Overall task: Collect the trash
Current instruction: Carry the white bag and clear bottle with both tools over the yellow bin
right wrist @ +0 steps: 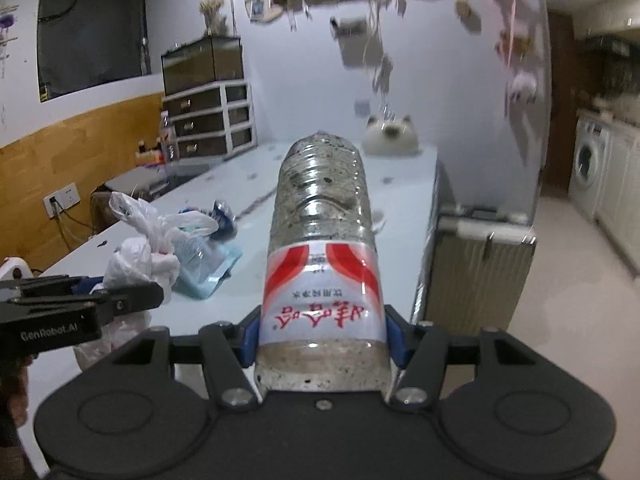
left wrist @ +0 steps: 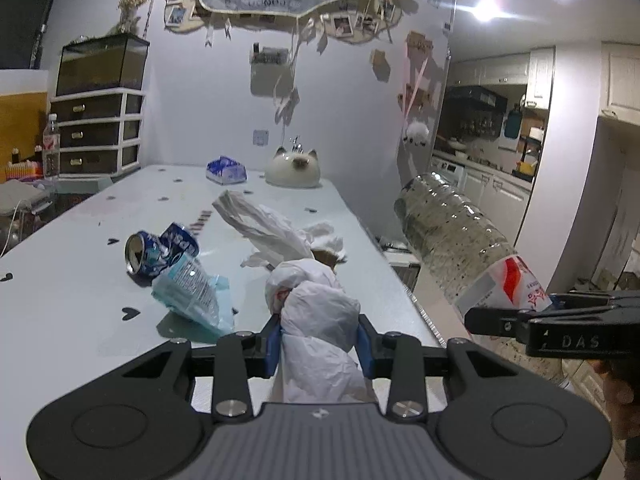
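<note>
My left gripper (left wrist: 319,334) is shut on a white plastic bag (left wrist: 320,312) and holds it above the near end of the white table (left wrist: 60,300). My right gripper (right wrist: 322,330) is shut on an empty clear plastic bottle (right wrist: 320,216) with a red and white label, held off the table's right edge; it also shows in the left wrist view (left wrist: 452,236). On the table lie a crushed blue can (left wrist: 158,250), a light blue wrapper (left wrist: 192,292) and crumpled white tissues (left wrist: 320,236). The bag also shows in the right wrist view (right wrist: 140,256).
A blue tissue pack (left wrist: 225,170) and a cat-shaped ceramic holder (left wrist: 294,168) stand at the table's far end. A drawer unit (left wrist: 96,132) with a glass tank stands at far left. A ribbed bin (right wrist: 476,276) stands by the table's right side. The kitchen lies to the right.
</note>
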`<state>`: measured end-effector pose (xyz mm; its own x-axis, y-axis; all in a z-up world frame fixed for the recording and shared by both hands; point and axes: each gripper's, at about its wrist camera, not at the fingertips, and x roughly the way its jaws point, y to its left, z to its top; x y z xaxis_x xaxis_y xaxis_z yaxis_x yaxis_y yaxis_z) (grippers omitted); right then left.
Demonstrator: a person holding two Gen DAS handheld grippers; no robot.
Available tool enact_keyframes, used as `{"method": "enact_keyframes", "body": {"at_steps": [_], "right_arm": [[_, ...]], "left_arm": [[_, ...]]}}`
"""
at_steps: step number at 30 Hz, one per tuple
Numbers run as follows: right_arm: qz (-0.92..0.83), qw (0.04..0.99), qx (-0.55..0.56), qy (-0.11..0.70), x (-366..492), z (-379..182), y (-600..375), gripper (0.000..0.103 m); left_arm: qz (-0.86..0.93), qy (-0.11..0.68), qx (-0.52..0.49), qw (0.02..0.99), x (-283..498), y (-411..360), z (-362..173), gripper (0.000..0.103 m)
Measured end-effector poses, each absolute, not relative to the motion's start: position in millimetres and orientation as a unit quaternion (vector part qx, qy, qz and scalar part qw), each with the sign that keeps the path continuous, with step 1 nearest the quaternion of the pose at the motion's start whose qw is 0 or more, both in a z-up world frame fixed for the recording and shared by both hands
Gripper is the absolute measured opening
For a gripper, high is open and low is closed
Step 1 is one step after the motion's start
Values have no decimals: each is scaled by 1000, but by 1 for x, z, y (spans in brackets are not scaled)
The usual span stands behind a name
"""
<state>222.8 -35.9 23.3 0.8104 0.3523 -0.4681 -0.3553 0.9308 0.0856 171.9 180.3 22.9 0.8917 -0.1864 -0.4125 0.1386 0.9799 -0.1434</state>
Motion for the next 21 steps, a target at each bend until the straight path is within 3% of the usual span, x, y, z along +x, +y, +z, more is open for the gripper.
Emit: {"method": "enact_keyframes", "body": {"at_steps": [21], "right_arm": [[130,975,38,175,159,44,-160,61]], "left_arm": [[-115,160,-44,979,131,69,48,39]]}}
